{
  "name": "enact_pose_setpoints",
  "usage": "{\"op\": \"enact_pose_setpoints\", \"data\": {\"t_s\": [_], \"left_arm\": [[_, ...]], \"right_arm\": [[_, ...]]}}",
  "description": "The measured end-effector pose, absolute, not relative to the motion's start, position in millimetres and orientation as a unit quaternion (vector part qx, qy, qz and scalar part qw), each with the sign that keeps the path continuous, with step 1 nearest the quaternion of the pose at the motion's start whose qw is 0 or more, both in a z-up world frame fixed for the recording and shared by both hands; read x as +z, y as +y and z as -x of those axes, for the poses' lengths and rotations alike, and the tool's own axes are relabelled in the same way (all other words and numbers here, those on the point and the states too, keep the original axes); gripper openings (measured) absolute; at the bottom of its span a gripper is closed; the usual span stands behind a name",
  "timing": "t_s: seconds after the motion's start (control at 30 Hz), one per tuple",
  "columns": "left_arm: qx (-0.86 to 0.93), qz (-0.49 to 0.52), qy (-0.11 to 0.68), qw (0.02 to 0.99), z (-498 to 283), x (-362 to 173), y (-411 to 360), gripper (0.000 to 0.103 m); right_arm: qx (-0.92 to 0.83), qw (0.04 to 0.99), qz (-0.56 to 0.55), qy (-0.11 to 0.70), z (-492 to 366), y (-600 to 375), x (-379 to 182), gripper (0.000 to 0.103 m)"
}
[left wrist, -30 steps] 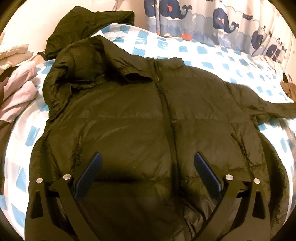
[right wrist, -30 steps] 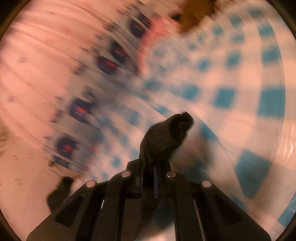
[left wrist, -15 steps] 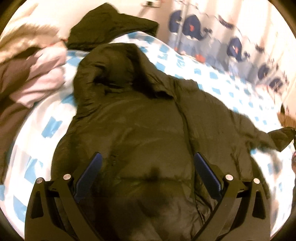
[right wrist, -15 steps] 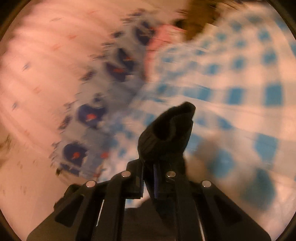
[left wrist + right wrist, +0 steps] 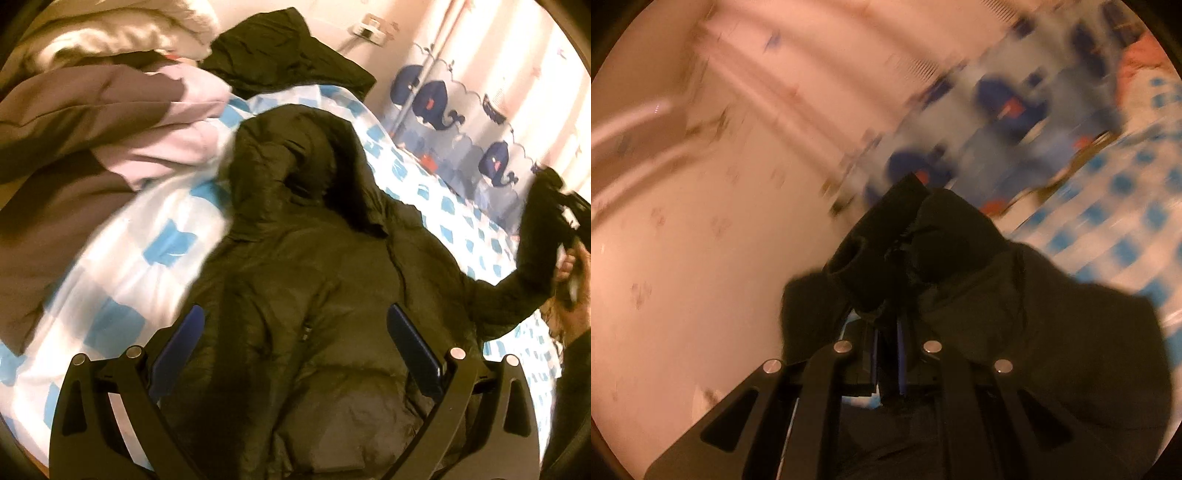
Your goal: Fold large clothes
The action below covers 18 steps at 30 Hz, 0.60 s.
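Observation:
A dark olive hooded puffer jacket [image 5: 314, 280] lies front up on a blue-and-white checked bedspread [image 5: 122, 280], hood toward the far end. My left gripper [image 5: 295, 347] is open and empty, hovering over the jacket's lower body. My right gripper [image 5: 888, 332] is shut on the jacket's right sleeve cuff [image 5: 897, 243] and holds it raised off the bed. In the left wrist view that sleeve [image 5: 532, 266] rises at the right edge beside the person's hand.
A pile of pink, brown and cream clothes [image 5: 96, 122] lies at the left. Another dark garment [image 5: 288, 55] sits beyond the hood. A whale-print curtain [image 5: 458, 110] hangs along the bed's far side. The right wrist view is blurred.
My right gripper has lifted the sleeve cuff up off the bed and toward the jacket. My left gripper's view has swung left, bringing the clothes pile into view.

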<state>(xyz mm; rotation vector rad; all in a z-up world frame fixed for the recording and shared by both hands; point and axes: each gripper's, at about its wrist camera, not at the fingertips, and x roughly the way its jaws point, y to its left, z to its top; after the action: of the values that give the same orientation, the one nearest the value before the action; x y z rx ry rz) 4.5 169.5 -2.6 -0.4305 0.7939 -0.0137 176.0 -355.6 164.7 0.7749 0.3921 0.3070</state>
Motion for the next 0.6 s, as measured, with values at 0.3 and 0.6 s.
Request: {"op": "enact_pose_setpoints", "data": {"t_s": [0.3,0.6], "left_arm": [[-0.002,0.227,0.371,0.901,1.9,2.7,200.1,0.095],[-0.002,0.110,0.365,0.925,-52.5,22.5,171.0,0.095]], "right_arm": [[0.239,0.843,-0.344,0.338,-207.8,-159.2,20.1,0.009],[0.268,0.811,-0.213,0.474,-179.5,-105.6,-47.8,0.020]]}}
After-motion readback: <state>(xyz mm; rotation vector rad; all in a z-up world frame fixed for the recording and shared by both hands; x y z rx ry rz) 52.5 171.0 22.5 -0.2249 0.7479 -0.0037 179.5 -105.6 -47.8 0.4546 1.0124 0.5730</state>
